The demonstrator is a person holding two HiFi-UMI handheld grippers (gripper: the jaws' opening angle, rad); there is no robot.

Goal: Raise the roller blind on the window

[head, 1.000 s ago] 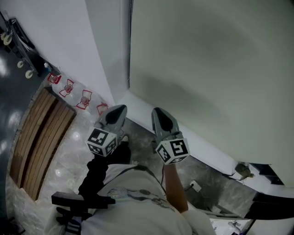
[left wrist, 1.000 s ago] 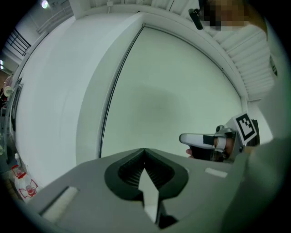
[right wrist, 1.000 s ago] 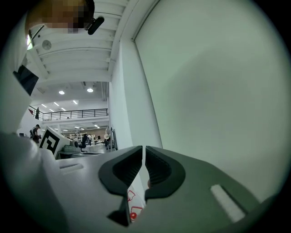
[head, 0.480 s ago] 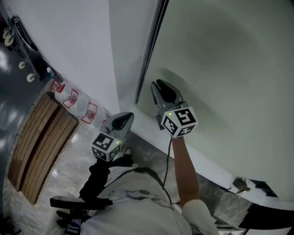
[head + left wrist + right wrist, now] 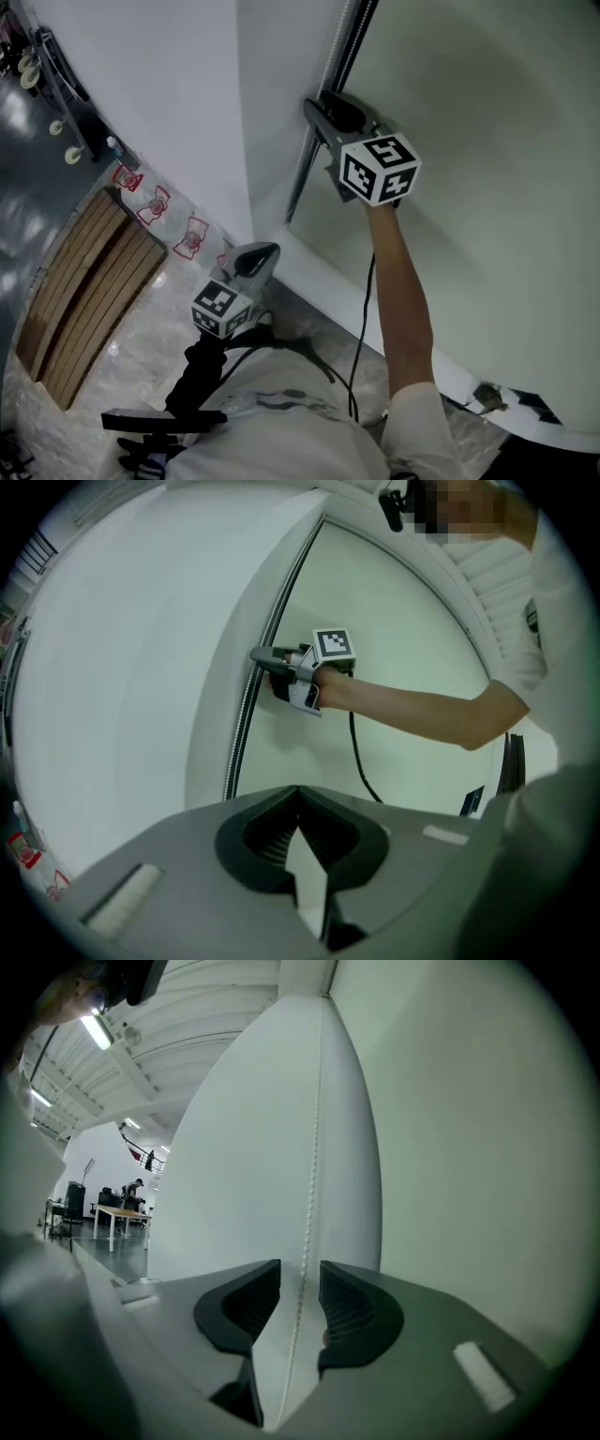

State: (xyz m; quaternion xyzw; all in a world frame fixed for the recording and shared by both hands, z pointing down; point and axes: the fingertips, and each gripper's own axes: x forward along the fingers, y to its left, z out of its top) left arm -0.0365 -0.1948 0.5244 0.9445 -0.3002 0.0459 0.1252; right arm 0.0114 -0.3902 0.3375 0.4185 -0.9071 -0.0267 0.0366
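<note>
The pale green roller blind [image 5: 487, 141] hangs down over the window. Its bead chain [image 5: 339, 54] runs along the blind's left edge. My right gripper [image 5: 317, 105] is raised at arm's length to that chain. In the right gripper view the chain [image 5: 307, 1204] passes between the ribbed pads [image 5: 354, 1312]. The jaws are opening and do not press on it. The left gripper view shows the right gripper [image 5: 258, 655] at the chain [image 5: 246, 724] too. My left gripper [image 5: 267, 248] hangs low by the sill, and its jaws [image 5: 300, 803] meet at the tips with nothing between them.
A white wall [image 5: 159, 94] stands left of the window, with a white sill [image 5: 347, 291] below the blind. On the floor lie a slatted wooden board [image 5: 84, 281] and several red-printed items [image 5: 155, 202]. A black cable [image 5: 361, 319] hangs from the right gripper.
The right gripper has climbed from sill height up to the bead chain, and its jaws have parted round it. The left gripper has stayed low.
</note>
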